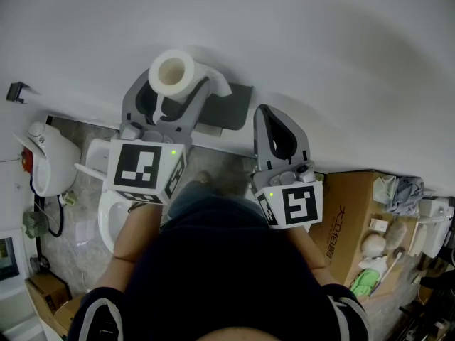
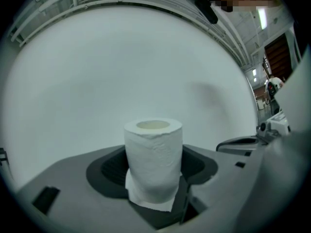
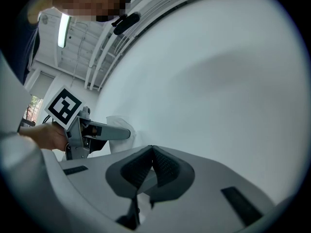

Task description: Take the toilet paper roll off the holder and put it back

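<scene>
While left gripper (image 2: 153,178) grips white paper toilet roll (image 2: 153,154) between wide jaws, roll's base hidden; right gripper (image 3: 151,152) jaws together, empty; dark grey wall holder (image 1: 231,109) beside left jaw, partly covered.

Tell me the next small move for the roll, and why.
Probably ease the left tongs toward the dark holder on the wall: they grip the toilet paper roll clear of it, so it's off and only putting back remains. The right tongs are shut and empty.
</scene>
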